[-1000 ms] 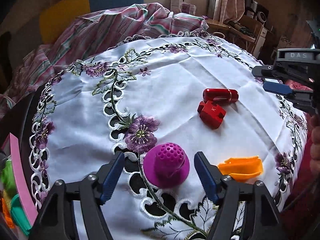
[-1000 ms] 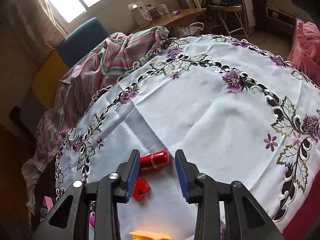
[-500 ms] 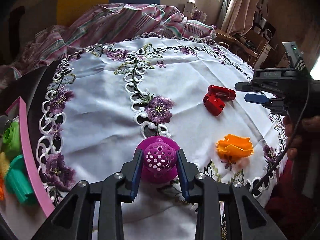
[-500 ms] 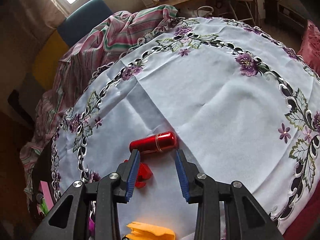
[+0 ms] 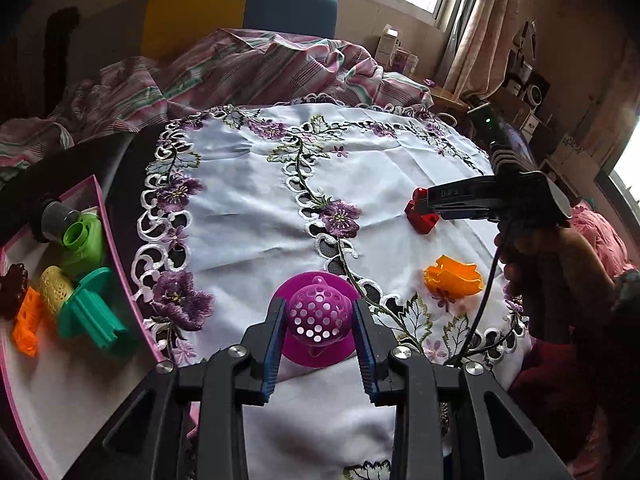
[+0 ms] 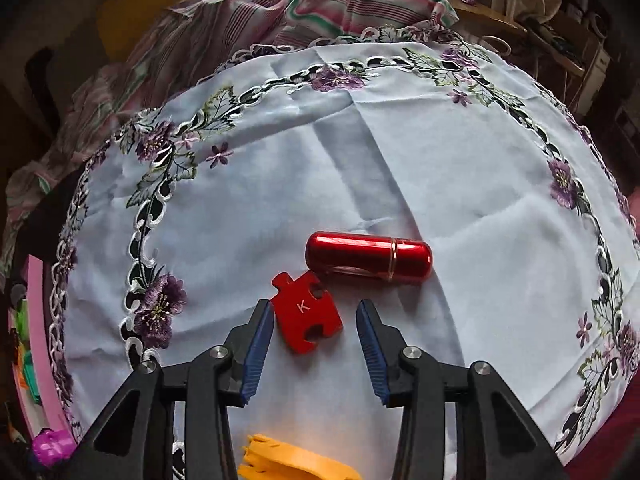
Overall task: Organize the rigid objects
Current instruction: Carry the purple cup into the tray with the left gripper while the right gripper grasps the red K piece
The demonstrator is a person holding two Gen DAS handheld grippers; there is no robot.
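My left gripper (image 5: 318, 318) is shut on a purple perforated dome strainer (image 5: 318, 312) and holds it above the embroidered white tablecloth (image 5: 248, 216). My right gripper (image 6: 314, 318) is open and low over the cloth, with a red puzzle piece marked K (image 6: 306, 312) between its fingers, nearer the left one. A red metal capsule (image 6: 368, 256) lies just beyond the piece. In the left wrist view the right gripper (image 5: 436, 202) hides most of the red puzzle piece (image 5: 420, 218). An orange plastic piece (image 5: 454, 276) lies near the cloth's front right.
A pink-rimmed tray (image 5: 108, 232) at the left holds a green cup (image 5: 82, 238), a teal part (image 5: 94, 312), a yellow perforated piece (image 5: 56, 288) and an orange lattice piece (image 5: 26, 320). A striped blanket (image 5: 248, 68) lies beyond the table.
My left gripper closed on the purple strainer and lifted it, drawing back toward the tray side. My right gripper lowered toward the red puzzle piece and opened wider around it.
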